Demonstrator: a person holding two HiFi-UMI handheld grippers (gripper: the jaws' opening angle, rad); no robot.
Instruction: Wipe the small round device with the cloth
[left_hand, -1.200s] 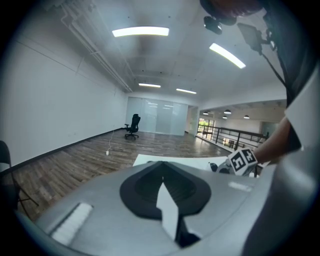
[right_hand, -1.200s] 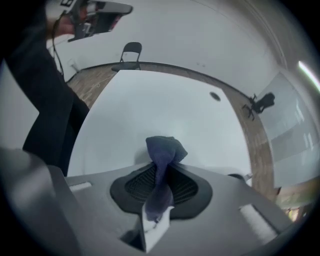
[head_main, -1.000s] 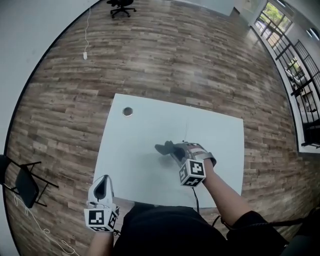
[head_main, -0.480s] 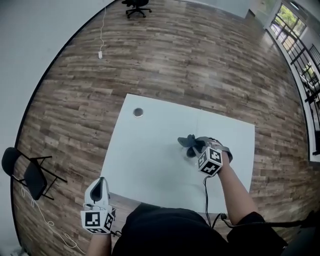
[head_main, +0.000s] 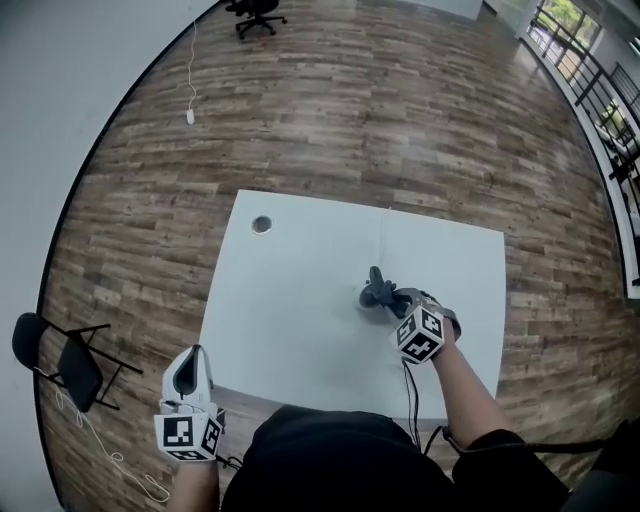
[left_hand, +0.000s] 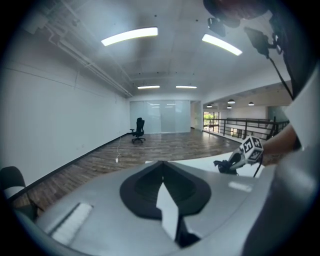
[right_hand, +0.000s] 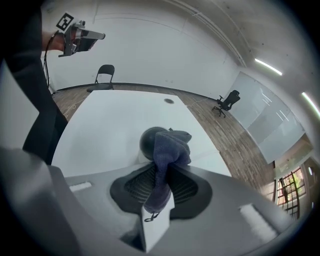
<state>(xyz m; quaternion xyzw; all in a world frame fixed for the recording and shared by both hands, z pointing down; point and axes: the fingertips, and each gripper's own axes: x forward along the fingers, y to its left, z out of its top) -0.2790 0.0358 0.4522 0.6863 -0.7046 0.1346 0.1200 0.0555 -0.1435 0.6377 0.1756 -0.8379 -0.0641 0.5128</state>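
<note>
head view: white table on a wood-plank floor, big open room, pale wall along the left.
table top: bare white, one round grommet hole near the far-left corner.
room: black office chair at the far end, folding chair left of the table, railing far right, cord hanging down the wall.
ceiling: strip lights and a glass partition at the back, seen in the left gripper view.
small round device: dark ball shape, on the table right of centre, just ahead of my right gripper.
cloth: dark blue-grey, bunched, overlaps the device's right side in the right gripper view.
right gripper: clenched on the cloth, tilted steeply down at the table.
left gripper: jaws pressed together, nothing between them; I hold it off the table's near-left corner, well apart from the device.
in the way: from the head view the cloth and right gripper cover the device, I get one dark lump there.
cut off: my dark top hides the table's near edge; my right forearm crosses that edge toward the right.
hard to call: whether the cloth actually presses on the device, and any detail on the device's surface.
</note>
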